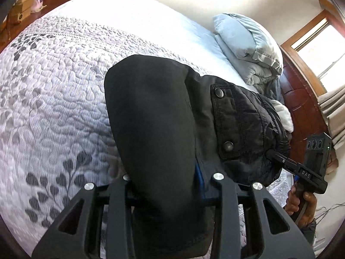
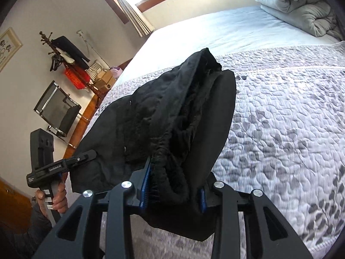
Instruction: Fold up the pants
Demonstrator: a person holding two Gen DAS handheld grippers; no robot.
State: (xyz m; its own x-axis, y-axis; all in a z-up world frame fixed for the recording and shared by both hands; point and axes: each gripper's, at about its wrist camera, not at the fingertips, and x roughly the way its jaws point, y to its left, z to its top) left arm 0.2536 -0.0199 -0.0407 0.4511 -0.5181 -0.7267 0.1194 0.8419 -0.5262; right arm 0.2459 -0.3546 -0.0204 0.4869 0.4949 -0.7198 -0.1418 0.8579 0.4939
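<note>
The black pants point(image 1: 163, 116) lie on the quilted bed, doubled over, with a snap-buttoned pocket flap point(image 1: 228, 120) facing up. My left gripper point(image 1: 172, 185) is shut on a thick fold of the leg fabric at the near edge. My right gripper point(image 2: 174, 192) is shut on the bunched elastic waistband point(image 2: 172, 151), its blue pads point(image 2: 145, 185) pressing the cloth. Each gripper shows in the other's view: the right gripper point(image 1: 269, 152) bites the waistband end, the left gripper point(image 2: 93, 151) bites the pants' left edge. Both fingertips are buried in fabric.
The white quilt with grey leaf print point(image 1: 54, 108) covers the bed. A folded pale blue duvet and pillow point(image 1: 248, 45) sit at the head. A wooden floor point(image 1: 301, 103), a folding chair point(image 2: 58, 112) and a coat stand point(image 2: 64, 58) lie beside the bed.
</note>
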